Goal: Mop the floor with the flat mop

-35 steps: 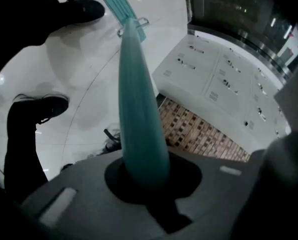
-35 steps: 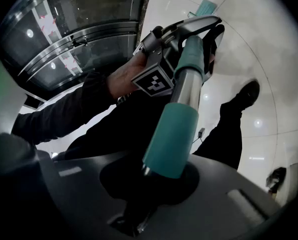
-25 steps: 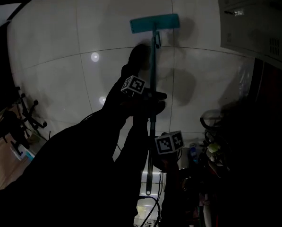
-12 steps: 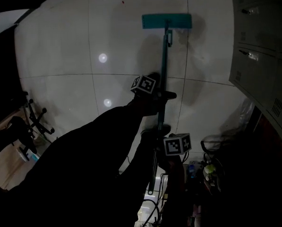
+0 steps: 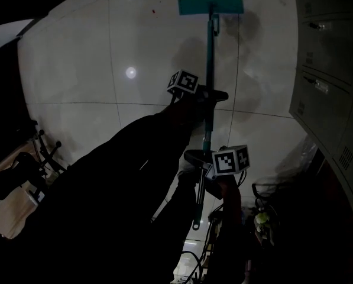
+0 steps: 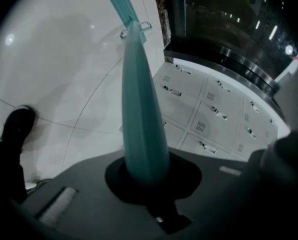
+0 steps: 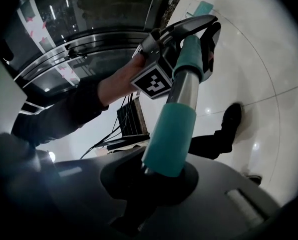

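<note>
The flat mop's teal head (image 5: 210, 5) lies flat on the pale tiled floor (image 5: 93, 70) at the top of the head view. Its pole (image 5: 210, 58) runs back toward me. My left gripper (image 5: 209, 94) is shut on the pole's upper teal part, and the right gripper (image 5: 203, 158) is shut on it lower down, near the handle end. In the left gripper view the teal pole (image 6: 139, 109) rises out of the left gripper (image 6: 146, 176) to the mop head (image 6: 123, 5). The right gripper (image 7: 158, 176) clasps a teal sleeve of the pole (image 7: 171, 134), with the left gripper (image 7: 188, 29) further up.
Grey lockers (image 5: 330, 87) line the right side, close to the mop head. A chair base (image 5: 43, 149) stands at the left. Cables and clutter (image 5: 259, 218) sit near my feet at the lower right. A dark shoe (image 6: 16, 126) is on the floor.
The mop head has slid forward, away from me, toward the top of the view. Both grippers moved forward with the pole, still shut on it. The lockers show more at the right.
</note>
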`<action>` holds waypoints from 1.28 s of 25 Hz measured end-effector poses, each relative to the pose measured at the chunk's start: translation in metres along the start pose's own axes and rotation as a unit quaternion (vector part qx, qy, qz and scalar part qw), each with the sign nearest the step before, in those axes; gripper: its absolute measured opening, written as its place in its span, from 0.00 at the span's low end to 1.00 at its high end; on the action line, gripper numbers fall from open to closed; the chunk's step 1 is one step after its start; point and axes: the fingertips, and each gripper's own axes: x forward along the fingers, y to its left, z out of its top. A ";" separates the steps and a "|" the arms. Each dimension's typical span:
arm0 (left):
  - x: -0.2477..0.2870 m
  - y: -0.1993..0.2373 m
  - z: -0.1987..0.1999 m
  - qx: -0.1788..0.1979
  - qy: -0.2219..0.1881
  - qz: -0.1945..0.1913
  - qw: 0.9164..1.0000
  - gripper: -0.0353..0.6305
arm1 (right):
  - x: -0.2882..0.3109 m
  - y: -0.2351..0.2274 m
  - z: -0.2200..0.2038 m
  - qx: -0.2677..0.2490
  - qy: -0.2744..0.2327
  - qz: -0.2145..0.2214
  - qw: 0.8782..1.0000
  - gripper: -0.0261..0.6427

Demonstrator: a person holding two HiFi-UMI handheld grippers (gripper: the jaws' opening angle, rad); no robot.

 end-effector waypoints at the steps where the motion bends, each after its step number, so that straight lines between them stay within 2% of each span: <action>1: 0.000 -0.001 0.009 0.005 0.001 0.002 1.000 0.11 | 0.001 -0.002 0.009 -0.003 -0.001 -0.002 1.000 0.10; 7: 0.002 -0.007 0.037 0.026 -0.010 0.003 1.000 0.11 | 0.000 -0.013 0.031 -0.024 -0.001 -0.012 1.000 0.10; 12: 0.003 -0.011 0.008 0.037 -0.008 -0.006 0.999 0.11 | -0.003 -0.010 0.001 -0.036 -0.002 -0.022 0.999 0.10; 21: 0.012 0.017 -0.130 0.032 0.003 -0.016 0.999 0.11 | -0.007 -0.002 -0.134 -0.022 -0.023 0.001 0.999 0.11; 27: 0.014 0.067 -0.244 0.022 0.016 -0.003 1.000 0.11 | -0.002 -0.014 -0.253 -0.013 -0.015 0.000 1.000 0.11; 32: 0.017 0.116 -0.323 0.006 0.012 0.009 1.000 0.11 | 0.004 -0.033 -0.341 -0.003 -0.001 0.005 1.000 0.11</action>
